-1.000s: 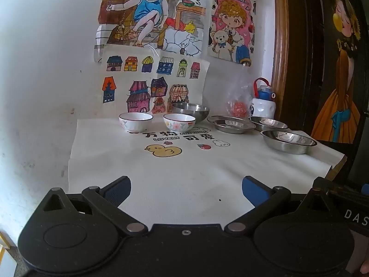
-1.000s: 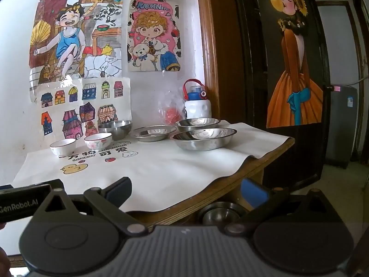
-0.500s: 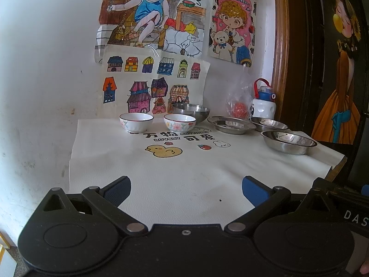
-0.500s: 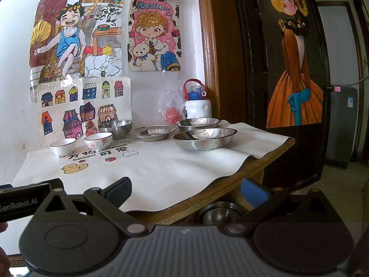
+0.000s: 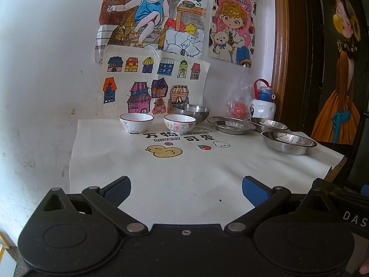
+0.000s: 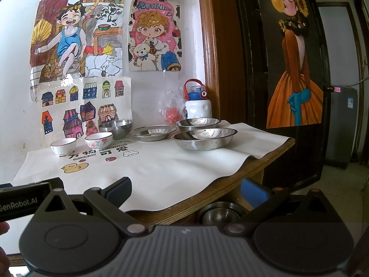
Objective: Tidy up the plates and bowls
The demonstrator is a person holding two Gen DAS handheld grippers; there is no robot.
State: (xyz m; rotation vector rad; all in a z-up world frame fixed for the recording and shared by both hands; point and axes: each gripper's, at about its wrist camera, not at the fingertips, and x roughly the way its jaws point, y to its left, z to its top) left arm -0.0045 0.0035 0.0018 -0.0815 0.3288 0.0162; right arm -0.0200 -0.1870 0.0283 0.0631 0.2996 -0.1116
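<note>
Two white ceramic bowls stand at the back of the white mat: a plain one [image 5: 136, 122] [image 6: 63, 146] and a flowered one [image 5: 179, 123] [image 6: 98, 140]. Behind them sits a deep steel bowl [image 5: 191, 112] [image 6: 116, 128]. To the right are a flat steel plate [image 5: 231, 125] [image 6: 153, 132], a small steel dish [image 5: 269, 124] [image 6: 197, 123] and a large steel dish [image 5: 288, 142] [image 6: 204, 138]. My left gripper [image 5: 186, 190] is open above the mat's near edge, far from the dishes. My right gripper [image 6: 185, 190] is open at the table's front right edge, holding nothing.
A white bottle with a red handle [image 5: 263, 102] [image 6: 197, 101] and a plastic bag with something red [image 6: 171, 110] stand at the back wall. Drawings hang on the wall. More steel bowls [image 6: 220, 214] sit under the table. The wooden table edge [image 6: 230, 182] drops off at right beside a dark door.
</note>
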